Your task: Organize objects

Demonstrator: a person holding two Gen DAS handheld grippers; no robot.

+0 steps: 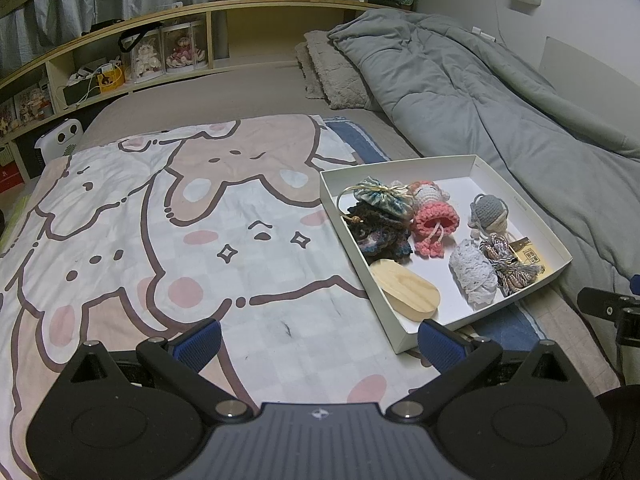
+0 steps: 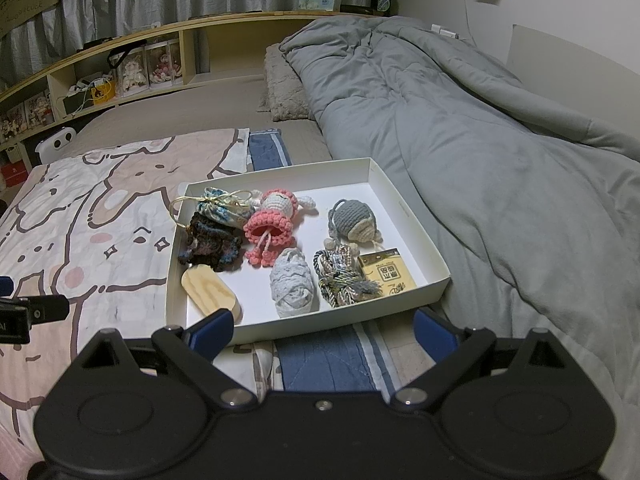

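Both our grippers (image 1: 320, 338) (image 2: 324, 330) hang spread; reaching mid-frame, we may snag the box (image 2: 412, 216) rim, tipping it.

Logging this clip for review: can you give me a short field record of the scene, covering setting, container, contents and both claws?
setting: bed with cartoon blanket and grey duvet
container: white box, open top, on the bed
contents: pink crochet doll, grey crochet toy, wooden piece, lace roll, cord bundle, yellow card, two pouches
left claw: open, empty
right claw: open, empty, before the box
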